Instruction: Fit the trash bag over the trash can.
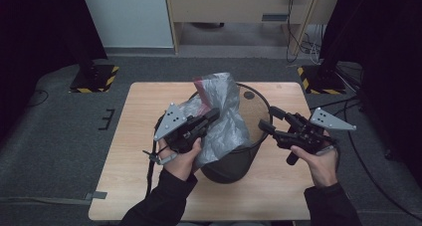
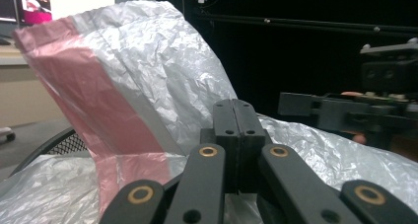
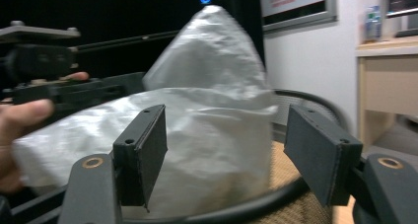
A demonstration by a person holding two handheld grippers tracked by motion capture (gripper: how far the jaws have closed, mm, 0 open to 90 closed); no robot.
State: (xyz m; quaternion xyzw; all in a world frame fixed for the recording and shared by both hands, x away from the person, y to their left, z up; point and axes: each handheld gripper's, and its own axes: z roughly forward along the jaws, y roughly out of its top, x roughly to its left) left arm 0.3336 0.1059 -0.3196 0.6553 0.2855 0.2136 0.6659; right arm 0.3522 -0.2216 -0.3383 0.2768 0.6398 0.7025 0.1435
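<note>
Two grippers work a grey bin bag (image 1: 221, 116) into a black mesh bin (image 1: 234, 161) that stands near the middle of my bench (image 1: 144, 136), toward its near edge. My left gripper (image 1: 211, 115) has its jaws pressed together on a fold of the bag, which is bunched over the bin's left rim. My right gripper (image 1: 266, 120) waits with jaws wide, just beside the right rim. I judge it best to pinch the loose edge opposite and spread it evenly over the rim, pulling gently so the thin film doesn't tear.
</note>
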